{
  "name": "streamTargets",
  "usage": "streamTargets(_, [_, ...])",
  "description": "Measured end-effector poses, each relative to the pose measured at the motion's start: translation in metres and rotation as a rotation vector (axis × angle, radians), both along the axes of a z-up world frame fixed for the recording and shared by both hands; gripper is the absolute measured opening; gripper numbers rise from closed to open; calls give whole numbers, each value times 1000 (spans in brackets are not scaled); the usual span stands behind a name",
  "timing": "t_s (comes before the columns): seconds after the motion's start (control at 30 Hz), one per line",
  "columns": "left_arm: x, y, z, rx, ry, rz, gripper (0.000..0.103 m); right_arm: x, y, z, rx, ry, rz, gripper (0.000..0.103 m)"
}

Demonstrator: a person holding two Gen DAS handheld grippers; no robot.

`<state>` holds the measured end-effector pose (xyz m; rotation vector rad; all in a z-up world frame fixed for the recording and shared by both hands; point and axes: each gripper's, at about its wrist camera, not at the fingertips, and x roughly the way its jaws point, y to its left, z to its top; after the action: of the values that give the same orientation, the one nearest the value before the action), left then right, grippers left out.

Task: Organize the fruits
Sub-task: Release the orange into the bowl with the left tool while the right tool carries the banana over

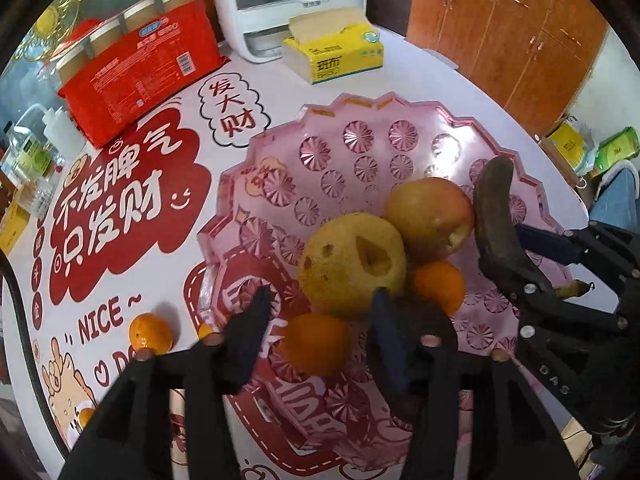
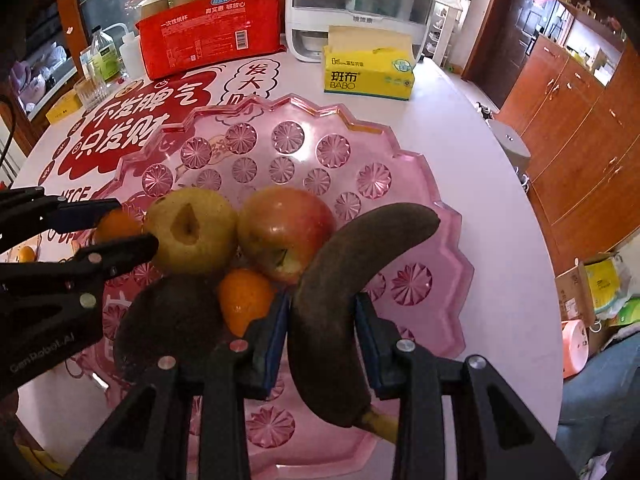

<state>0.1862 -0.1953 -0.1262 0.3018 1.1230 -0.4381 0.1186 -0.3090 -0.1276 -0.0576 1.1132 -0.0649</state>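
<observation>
A pink glass fruit plate holds a cut yellow pear, a red apple, a small orange and a dark overripe banana. My left gripper stands open over the plate's near side. Another orange lies between its fingers, with a gap showing on the right side. My right gripper is shut on a second dark brown banana, held just above the plate beside the apple.
A loose orange lies on the printed tablecloth left of the plate. At the back are a red pack of paper cups, a yellow tissue box, a white appliance, bottles and a glass. A person's jeans-clad leg is at the right.
</observation>
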Motion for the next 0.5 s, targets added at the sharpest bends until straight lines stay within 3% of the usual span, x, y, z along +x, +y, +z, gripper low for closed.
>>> streamTargets(0.17, [-2,11,8,-17,-8,29,70,0,2,14,18,-45,19,49])
streamTargets(0.5, [-17,37,43,-50,-73,69,80,-17,32,37,37,-101,64,50])
